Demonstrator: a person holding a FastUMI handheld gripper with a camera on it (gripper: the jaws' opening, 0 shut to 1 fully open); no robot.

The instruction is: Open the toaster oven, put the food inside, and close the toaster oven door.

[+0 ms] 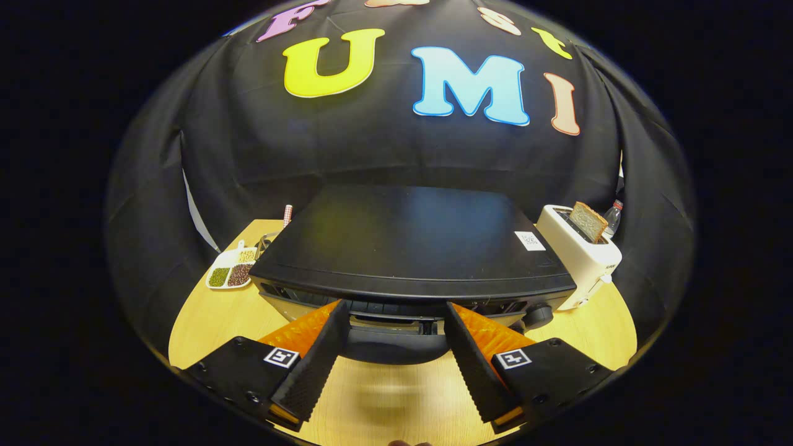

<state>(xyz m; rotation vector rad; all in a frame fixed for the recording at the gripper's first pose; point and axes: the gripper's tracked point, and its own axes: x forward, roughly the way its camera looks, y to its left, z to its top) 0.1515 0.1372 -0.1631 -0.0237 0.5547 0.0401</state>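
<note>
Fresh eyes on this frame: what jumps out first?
The black toaster oven dominates, sitting on the wooden table just ahead of the gripper, whose open fingers straddle the oven's dark door handle. Next is the white toaster beside the oven with a bread slice standing up in its slot. On the oven's other side sits a small divided dish of beans.

Black toaster oven, tabletop (door handle frontward)
</note>
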